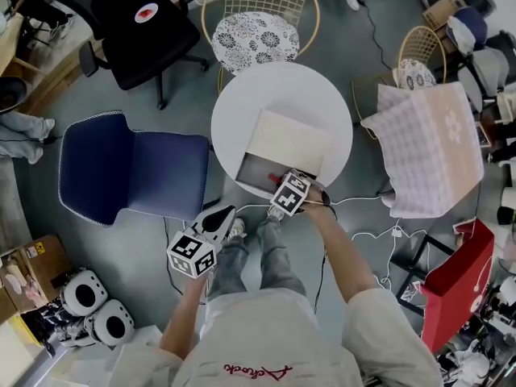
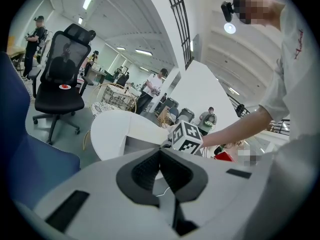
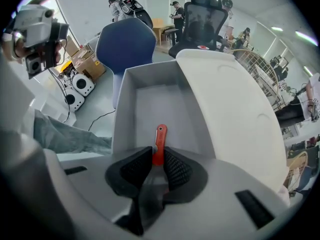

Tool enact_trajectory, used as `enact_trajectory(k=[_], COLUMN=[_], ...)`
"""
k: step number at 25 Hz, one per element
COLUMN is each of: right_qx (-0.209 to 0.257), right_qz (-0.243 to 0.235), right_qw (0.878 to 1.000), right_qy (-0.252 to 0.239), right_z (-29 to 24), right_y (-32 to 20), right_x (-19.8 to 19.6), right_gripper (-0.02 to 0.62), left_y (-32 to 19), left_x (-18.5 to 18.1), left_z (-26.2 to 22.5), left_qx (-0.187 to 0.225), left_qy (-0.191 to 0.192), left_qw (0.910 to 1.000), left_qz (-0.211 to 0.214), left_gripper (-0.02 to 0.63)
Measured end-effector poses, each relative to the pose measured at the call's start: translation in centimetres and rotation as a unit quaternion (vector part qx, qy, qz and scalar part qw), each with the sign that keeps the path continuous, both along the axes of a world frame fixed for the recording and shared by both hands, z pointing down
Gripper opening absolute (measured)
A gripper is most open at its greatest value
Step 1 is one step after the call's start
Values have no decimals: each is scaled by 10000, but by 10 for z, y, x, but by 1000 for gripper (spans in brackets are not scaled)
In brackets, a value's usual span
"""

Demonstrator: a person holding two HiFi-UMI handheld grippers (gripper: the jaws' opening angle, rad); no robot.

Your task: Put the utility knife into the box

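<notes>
An open grey box (image 1: pixel 256 172) with its pale lid (image 1: pixel 286 142) folded back stands on the round white table (image 1: pixel 242 103). My right gripper (image 1: pixel 278 181) is at the box's near edge, shut on the red utility knife (image 1: pixel 275 176). In the right gripper view the knife (image 3: pixel 159 140) sticks out past the jaws, over the box's bare grey floor (image 3: pixel 150 101). Whether it touches the floor I cannot tell. My left gripper (image 1: pixel 224 214) hangs low beside the person's knee, off the table, shut with nothing in it. Its own view shows the pads (image 2: pixel 150 166) pressed together.
A blue chair (image 1: pixel 129 172) stands left of the table. A black office chair (image 1: pixel 145 27) and a wire chair with a patterned cushion (image 1: pixel 256 39) are behind it. A pink checked bag (image 1: pixel 431 147) sits at the right. White cables (image 1: pixel 379 236) lie on the floor.
</notes>
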State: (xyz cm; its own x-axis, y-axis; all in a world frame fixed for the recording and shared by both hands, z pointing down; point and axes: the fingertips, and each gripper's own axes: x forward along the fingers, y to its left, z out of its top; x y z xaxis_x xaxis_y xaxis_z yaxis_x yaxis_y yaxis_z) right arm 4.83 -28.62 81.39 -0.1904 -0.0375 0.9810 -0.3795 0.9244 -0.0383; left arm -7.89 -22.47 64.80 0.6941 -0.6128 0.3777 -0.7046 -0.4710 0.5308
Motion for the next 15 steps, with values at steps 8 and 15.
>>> enact_trajectory(k=[8,15], right_qx=[61,194], right_qz=[-128,-183], right_qw=[9997,9994], right_qy=[-199,-222], right_z=[-3,-6], right_y=[-1,-1], right_x=[-6,-6], right_gripper=[107,109], left_y=[-1,-2], left_x=[-1,0], left_z=[2,0], left_qx=[7,22], left_qy=[34,31], left_qw=[10000,10000], left_qz=[45,60], left_gripper=[11,11])
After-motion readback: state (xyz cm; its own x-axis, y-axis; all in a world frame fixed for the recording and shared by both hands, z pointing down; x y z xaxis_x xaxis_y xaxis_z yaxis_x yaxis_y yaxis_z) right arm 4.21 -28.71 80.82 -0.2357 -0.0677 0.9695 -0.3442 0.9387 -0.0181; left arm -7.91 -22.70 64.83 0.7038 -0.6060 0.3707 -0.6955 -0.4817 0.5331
